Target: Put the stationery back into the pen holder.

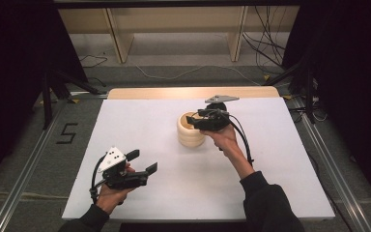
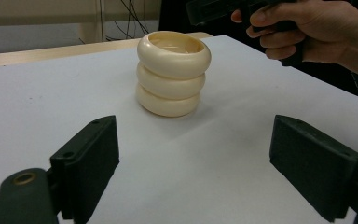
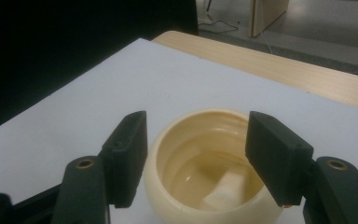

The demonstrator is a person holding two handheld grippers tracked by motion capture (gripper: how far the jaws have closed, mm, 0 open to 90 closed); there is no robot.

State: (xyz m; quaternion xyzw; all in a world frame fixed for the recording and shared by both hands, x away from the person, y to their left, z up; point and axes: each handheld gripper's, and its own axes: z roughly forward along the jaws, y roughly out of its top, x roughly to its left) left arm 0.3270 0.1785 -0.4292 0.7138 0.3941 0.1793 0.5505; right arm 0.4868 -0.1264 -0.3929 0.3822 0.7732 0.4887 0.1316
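Cream rings (image 1: 191, 129) sit stacked three high right under your right gripper (image 3: 196, 154), whose spread jaws flank the top ring untouching, while your left gripper (image 1: 140, 162) waits spread, well apart.

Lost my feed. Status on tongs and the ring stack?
Left tongs open, idle near table edge. Right tongs open, jaws straddling top ring's rim, not gripping. Cream ring stack upright, three high. White table unobstructed around it.

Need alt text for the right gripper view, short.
The right gripper hangs with open black jaws over the top of a cream stack of rings, its hollow centre visible. The stack stands on a white table with a wooden far edge.
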